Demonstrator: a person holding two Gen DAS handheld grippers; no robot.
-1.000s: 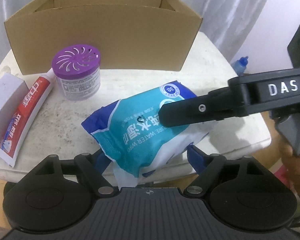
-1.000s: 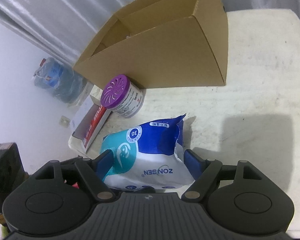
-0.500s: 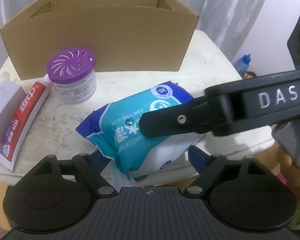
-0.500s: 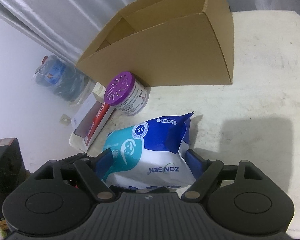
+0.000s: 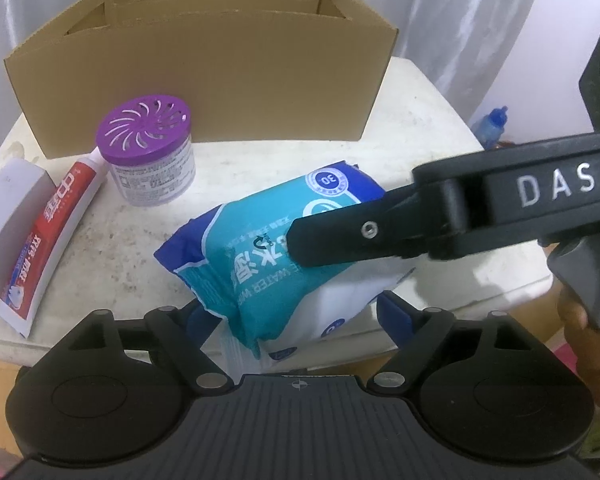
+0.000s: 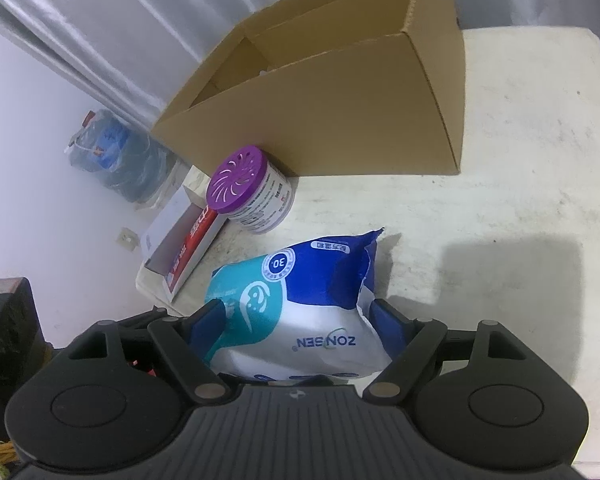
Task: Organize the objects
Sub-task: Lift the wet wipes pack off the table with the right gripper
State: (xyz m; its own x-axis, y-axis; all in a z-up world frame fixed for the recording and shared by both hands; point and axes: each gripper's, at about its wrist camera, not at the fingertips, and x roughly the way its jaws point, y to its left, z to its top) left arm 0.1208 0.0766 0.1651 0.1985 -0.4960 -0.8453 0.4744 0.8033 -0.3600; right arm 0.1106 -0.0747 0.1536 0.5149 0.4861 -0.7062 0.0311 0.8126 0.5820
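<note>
**At desk's near edge: wipes pack, two-handed grip**

Wipes pack (image 5: 284, 264) overhangs the desk (image 6: 520, 140) edge. Left gripper (image 5: 300, 312) and right gripper (image 6: 296, 320) fingers wide, clasping it. Recommended: lift evenly, clear the cardboard box (image 5: 204, 80) wall, then lower inside.

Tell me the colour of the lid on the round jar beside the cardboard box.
Purple, with white swirl-shaped slots. The lid shows best in the left wrist view.
</note>
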